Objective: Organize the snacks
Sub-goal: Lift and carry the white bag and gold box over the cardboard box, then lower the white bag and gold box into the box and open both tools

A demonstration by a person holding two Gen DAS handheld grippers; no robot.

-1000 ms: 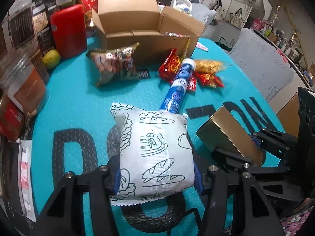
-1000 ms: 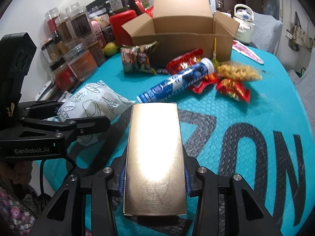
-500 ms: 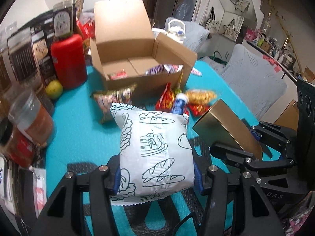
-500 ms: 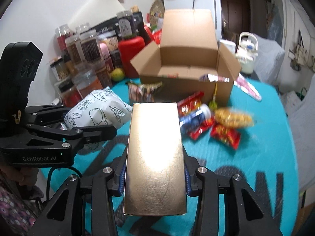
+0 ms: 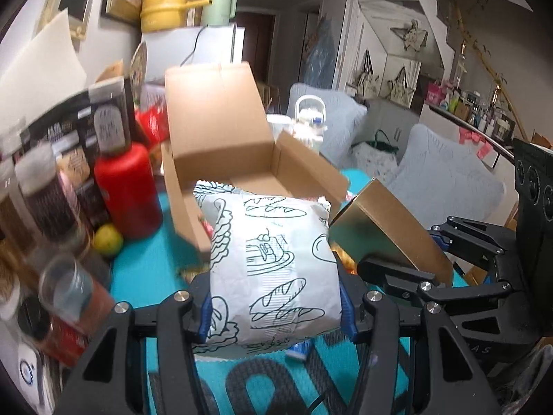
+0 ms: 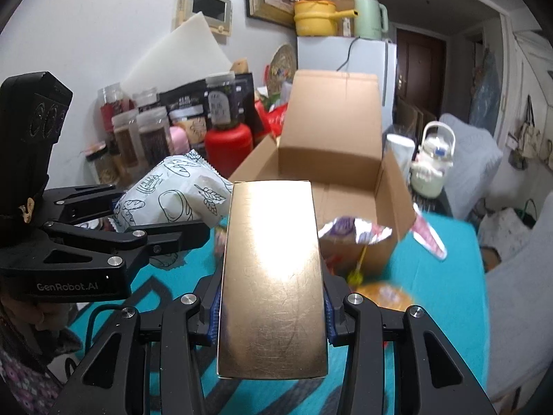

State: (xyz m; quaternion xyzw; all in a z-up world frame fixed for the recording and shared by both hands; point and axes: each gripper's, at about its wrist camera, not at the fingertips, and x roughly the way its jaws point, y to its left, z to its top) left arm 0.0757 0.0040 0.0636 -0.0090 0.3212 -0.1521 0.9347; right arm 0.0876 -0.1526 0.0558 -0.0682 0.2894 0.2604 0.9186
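**Both claws loaded, held above tabletop before open box**

The left claw (image 5: 274, 306) is clenching a white puffy snack bag printed with bread drawings (image 5: 273, 263), holding it clear of the teal tabletop (image 5: 145, 266). The right claw (image 6: 273, 314) is gripping a flat rectangular gold box (image 6: 273, 273) by its long sides. Both items are hanging just in front of the open brown cardboard box (image 6: 331, 159), which is standing on the tabletop beside a red plastic canister (image 5: 126, 190).

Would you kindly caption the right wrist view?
Right gripper holding a gold box before an open cardboard box.
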